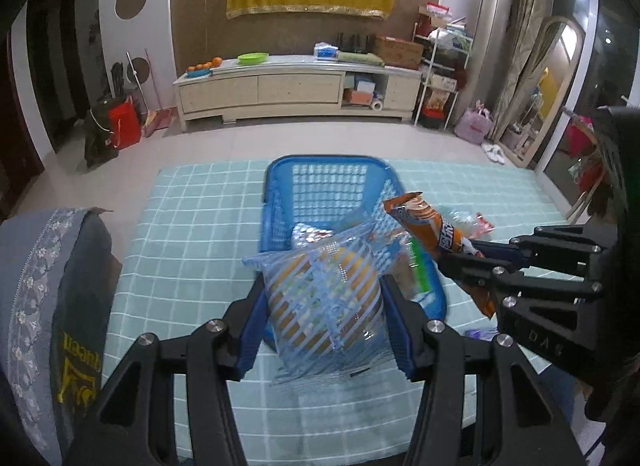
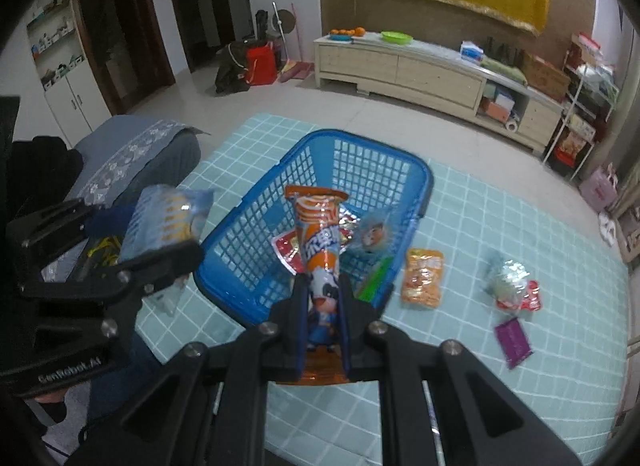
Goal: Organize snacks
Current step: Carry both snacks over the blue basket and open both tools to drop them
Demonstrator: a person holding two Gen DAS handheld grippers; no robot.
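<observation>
A blue plastic basket (image 1: 328,159) (image 2: 428,179) stands on the teal checked cloth (image 2: 500,217). My left gripper (image 1: 322,286) (image 2: 156,234) is shut on a clear blue-striped packet (image 1: 324,306) (image 2: 166,217) with orange contents, held over the basket's near left corner. My right gripper (image 2: 324,282) (image 1: 460,258) is shut on a long orange packet (image 2: 320,234) (image 1: 432,225) with a cartoon cow, its top hanging over the basket's near rim. Inside the basket lie a red packet (image 2: 286,252), a bluish packet (image 2: 374,236) and a green one (image 2: 374,278).
To the right of the basket, an orange snack bag (image 2: 424,278), a silver-and-red packet (image 2: 516,286) and a purple packet (image 2: 512,340) lie on the cloth. A grey cushioned seat (image 1: 40,286) (image 2: 136,149) borders the table's left. A low cabinet (image 1: 296,85) stands along the far wall.
</observation>
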